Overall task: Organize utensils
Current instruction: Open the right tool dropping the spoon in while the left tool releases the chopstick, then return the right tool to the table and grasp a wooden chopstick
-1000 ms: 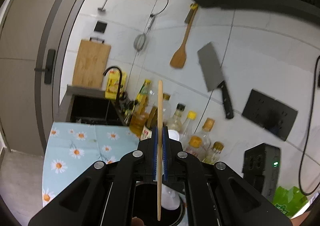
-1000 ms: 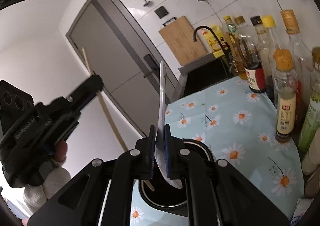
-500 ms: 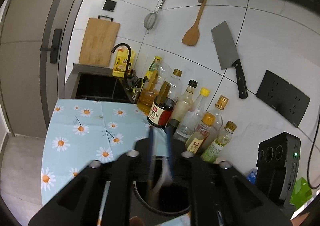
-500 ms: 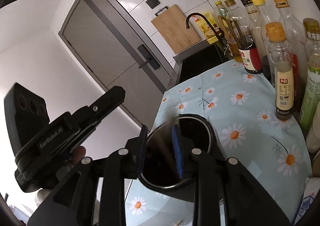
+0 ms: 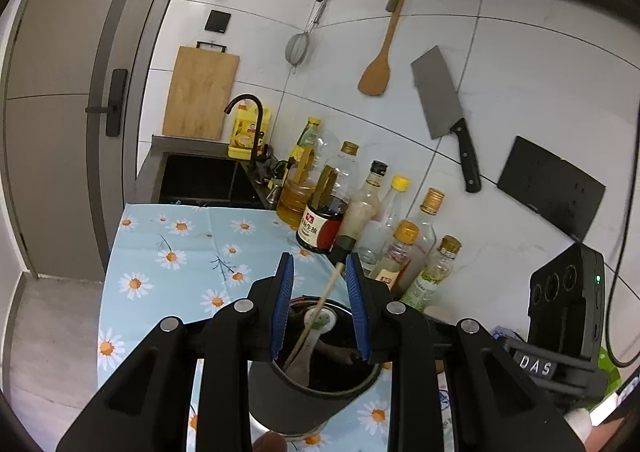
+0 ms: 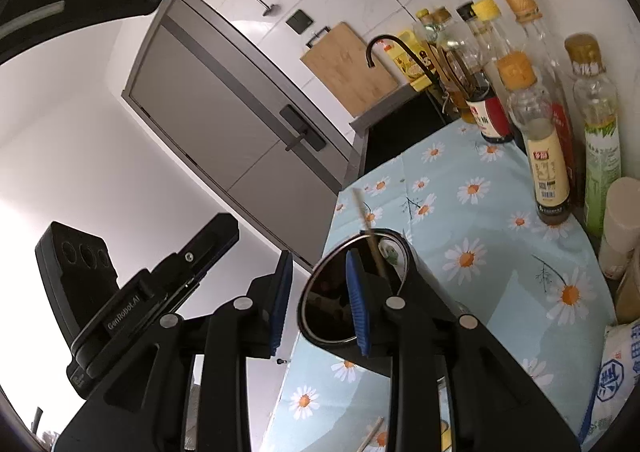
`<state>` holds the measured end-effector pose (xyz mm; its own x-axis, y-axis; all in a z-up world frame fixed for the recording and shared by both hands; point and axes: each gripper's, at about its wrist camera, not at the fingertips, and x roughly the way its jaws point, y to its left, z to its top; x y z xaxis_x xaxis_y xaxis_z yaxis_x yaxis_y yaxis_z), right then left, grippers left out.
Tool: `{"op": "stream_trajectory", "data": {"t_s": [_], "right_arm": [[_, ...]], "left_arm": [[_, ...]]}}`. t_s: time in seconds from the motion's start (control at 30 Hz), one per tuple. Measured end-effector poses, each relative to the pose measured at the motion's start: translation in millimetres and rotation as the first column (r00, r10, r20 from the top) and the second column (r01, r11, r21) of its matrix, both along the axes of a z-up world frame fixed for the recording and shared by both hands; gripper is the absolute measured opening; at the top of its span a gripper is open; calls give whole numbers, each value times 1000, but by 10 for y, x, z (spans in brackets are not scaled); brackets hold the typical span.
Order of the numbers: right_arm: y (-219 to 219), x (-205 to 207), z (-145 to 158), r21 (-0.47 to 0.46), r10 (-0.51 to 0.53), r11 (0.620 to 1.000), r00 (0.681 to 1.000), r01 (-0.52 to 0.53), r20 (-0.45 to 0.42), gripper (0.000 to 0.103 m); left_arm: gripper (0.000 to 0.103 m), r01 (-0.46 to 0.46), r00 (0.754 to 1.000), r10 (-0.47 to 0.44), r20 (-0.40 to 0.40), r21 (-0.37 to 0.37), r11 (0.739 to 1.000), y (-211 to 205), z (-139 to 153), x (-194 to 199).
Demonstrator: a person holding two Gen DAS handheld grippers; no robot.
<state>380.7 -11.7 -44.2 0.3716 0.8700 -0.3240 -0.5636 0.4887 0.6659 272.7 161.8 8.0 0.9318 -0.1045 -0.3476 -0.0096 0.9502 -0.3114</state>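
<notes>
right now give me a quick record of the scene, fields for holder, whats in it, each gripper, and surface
holder: black utensil holder upright on the daisy tablecloth
contents: wooden chopstick leaning, white spoon, a dark utensil
left gripper: jaws have just opened, over the holder, gripping nothing
right gripper: jaws have just opened, empty, at the holder rim
backdrop: bottles along the tiled wall

Pale blue tablecloth [image 5: 192, 248] printed with white, orange-centred daisies; black utensil holder [image 5: 304, 396] with light wooden chopstick [image 5: 320, 308] and white spoon [image 5: 308, 348]; black gripper frames, blue pads [image 5: 285, 304]; white wall tiles [image 5: 520, 63]; grey door [image 6: 224, 123].
</notes>
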Motion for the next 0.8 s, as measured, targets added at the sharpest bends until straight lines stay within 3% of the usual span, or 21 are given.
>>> {"op": "stream_trajectory", "data": {"t_s": [0.1,0.2,0.27,0.4,0.43,0.47,0.57,0.67,0.8], "right_arm": [[-55,-71,136,-6,-2,1000,1000,3,28,29],[-144,-159,285,9,3,1000,999,-3,41,42],[-215,-220,369,22,0,1000,999,-1,41,42],[-351,-317,517,-23,-6,1000,999,7,50,47],[-383,-327,548,-47,-1,999,999,3,44,57],[-420,-324,587,-88,3,996,1000,-1,23,61],[-453,-309,633,-226,22,974,999,-31,-41,61],[-464,-326,562,-399,8,916,996,-44,-93,61],[-524,-365,337,-526,-6,847,987,-79,-158,61]], "left_arm": [[26,5,1000,-5,9,15,1000,-35,72,-97],[31,9,1000,-9,5,39,999,-86,181,-204],[37,2,1000,-2,8,73,997,-134,236,-277],[37,1,1000,-1,-1,123,992,-233,326,-477],[37,4,1000,-4,-6,128,992,-246,333,-514],[37,7,1000,-5,-16,134,991,-256,335,-549],[37,18,997,-7,-71,148,989,-265,309,-627],[37,11,993,7,-114,159,987,-261,246,-706],[37,6,988,17,-151,150,989,-241,123,-821]]}}
